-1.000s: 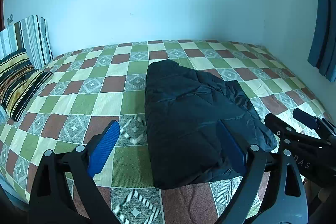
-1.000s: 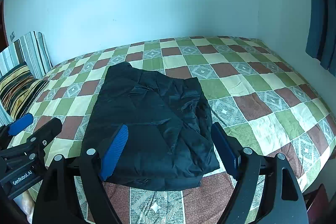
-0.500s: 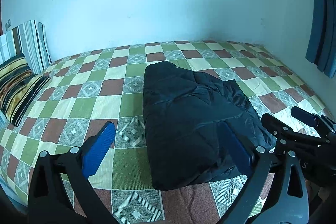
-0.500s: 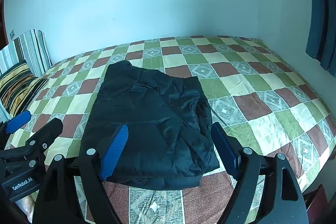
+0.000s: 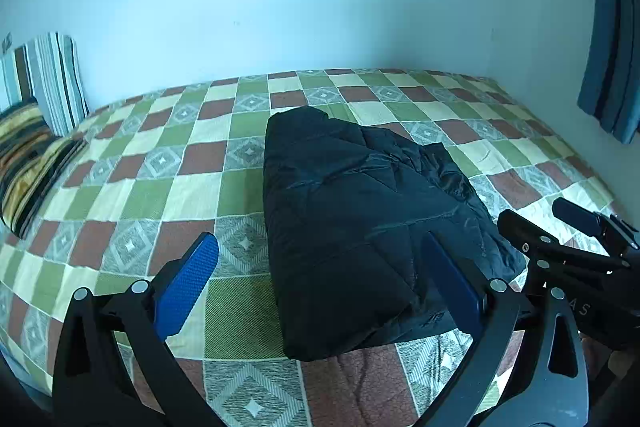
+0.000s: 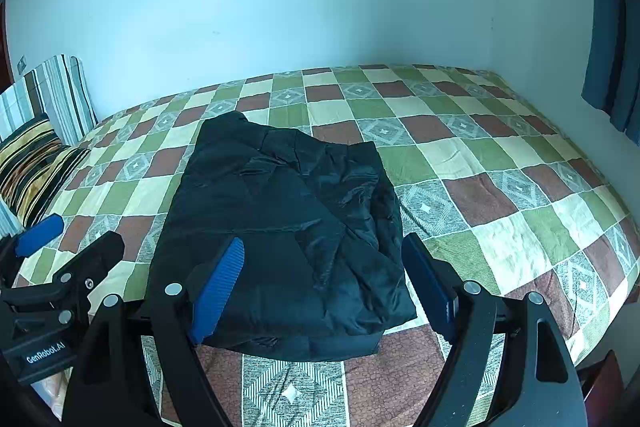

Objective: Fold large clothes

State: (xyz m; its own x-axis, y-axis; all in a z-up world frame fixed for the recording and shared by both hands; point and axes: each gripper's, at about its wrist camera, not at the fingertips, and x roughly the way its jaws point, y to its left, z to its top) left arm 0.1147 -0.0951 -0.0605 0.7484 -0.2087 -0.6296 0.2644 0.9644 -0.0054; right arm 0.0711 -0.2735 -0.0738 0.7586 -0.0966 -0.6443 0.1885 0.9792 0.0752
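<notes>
A black padded jacket (image 5: 360, 219) lies folded into a compact bundle on the checkered bedspread (image 5: 160, 187); it also shows in the right wrist view (image 6: 288, 227). My left gripper (image 5: 320, 287) is open and empty, hovering just before the bundle's near left corner. My right gripper (image 6: 324, 283) is open and empty, hovering over the bundle's near edge. The right gripper also shows at the right of the left wrist view (image 5: 560, 239), and the left gripper at the left of the right wrist view (image 6: 60, 247).
Striped pillows (image 5: 32, 131) lean at the bed's left end by the wall, also in the right wrist view (image 6: 40, 139). A blue curtain (image 6: 612, 27) hangs at the right. The bed's near edge (image 6: 520, 327) runs under the grippers.
Both grippers have drawn back slightly from the jacket and stayed open. The jacket has not moved.
</notes>
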